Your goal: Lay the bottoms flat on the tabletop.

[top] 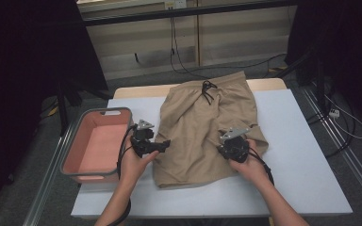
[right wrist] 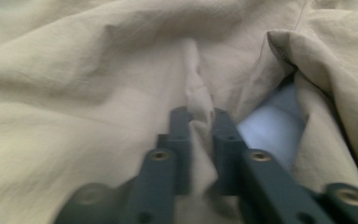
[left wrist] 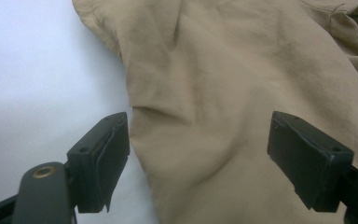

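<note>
Tan shorts [top: 207, 122] lie crumpled on the white table [top: 301, 155], with the waistband and a black drawstring [top: 207, 89] at the far side. My left gripper [top: 162, 145] is at the shorts' left edge. In the left gripper view it [left wrist: 198, 140] stands open, its jaws wide apart over the tan shorts [left wrist: 223, 70] and the bare table [left wrist: 37, 70]. My right gripper [top: 224, 141] rests on the right leg of the shorts. In the right gripper view it [right wrist: 200, 121] is shut on a pinched ridge of the shorts [right wrist: 98, 93].
A pink bin with a grey rim [top: 70, 155] stands at the table's left edge, close to my left hand. White table surface lies to the right of the shorts. Cables trail across the floor beyond the table.
</note>
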